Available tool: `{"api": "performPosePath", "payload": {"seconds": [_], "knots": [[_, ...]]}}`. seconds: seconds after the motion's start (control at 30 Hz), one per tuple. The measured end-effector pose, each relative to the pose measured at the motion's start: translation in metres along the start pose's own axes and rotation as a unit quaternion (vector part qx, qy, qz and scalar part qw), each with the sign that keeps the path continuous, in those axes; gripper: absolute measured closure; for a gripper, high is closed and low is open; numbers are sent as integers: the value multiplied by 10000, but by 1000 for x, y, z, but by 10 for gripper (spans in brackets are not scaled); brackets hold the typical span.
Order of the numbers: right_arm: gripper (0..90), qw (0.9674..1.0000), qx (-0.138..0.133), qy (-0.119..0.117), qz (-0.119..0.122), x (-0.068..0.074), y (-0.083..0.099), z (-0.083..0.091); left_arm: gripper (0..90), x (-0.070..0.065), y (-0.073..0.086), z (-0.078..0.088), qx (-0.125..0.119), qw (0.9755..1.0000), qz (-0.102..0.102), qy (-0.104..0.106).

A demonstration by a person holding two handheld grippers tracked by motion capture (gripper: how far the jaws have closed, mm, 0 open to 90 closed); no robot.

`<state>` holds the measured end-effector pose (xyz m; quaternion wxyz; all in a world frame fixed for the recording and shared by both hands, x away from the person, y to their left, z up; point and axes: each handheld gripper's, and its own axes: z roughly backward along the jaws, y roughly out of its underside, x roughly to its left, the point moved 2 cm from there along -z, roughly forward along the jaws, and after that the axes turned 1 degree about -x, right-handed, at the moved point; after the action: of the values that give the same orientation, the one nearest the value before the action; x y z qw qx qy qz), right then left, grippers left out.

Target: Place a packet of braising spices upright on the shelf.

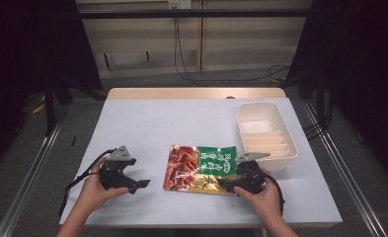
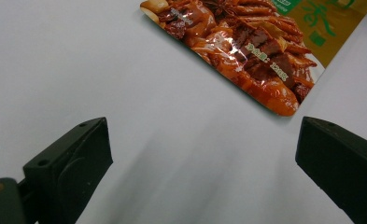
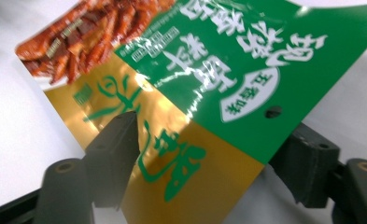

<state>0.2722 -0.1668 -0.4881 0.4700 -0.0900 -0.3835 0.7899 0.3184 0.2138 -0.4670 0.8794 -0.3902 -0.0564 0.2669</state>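
White table point(image 1: 147, 123) bearing snack packet point(image 1: 200, 169) flat at centre, white bin point(image 1: 267, 129) at two o'clock, probably its destination; right gripper point(image 1: 227, 184) straddling packet's near edge, jaws apart, not yet pinching; left gripper point(image 1: 138, 185) idle at nine o'clock, jaws wide apart.

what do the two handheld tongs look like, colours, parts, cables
Both are black, blocky handheld units. The left tongs carry a grey three-cornered plate on top and trail a black cable off the side. The right tongs have a similar grey plate and a black cable. Close up, the jaws are matte black blocks with small round holes. Both forearms are bare, with no sleeves visible.
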Motion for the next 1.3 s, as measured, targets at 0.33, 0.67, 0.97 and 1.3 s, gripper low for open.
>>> {"api": "performPosePath", "payload": {"seconds": [0.33, 0.67, 0.97, 1.3], "knots": [[374, 9998, 40, 48, -170, 0, -7, -9, 36, 0, -1, 2, 26, 10000, -39, -14], [478, 9997, -15, 55, -236, 1, -10, -17, 37, 0, -2, 3, 9, 10000, -70, -27], [673, 9982, 72, 122, -581, -5, -13, -16, 41, 0, -1, 1, 23, 10000, -64, -23], [830, 9973, 218, 77, -691, -5, -18, -12, 43, 0, -2, 2, 17, 9999, -81, -63]]}}
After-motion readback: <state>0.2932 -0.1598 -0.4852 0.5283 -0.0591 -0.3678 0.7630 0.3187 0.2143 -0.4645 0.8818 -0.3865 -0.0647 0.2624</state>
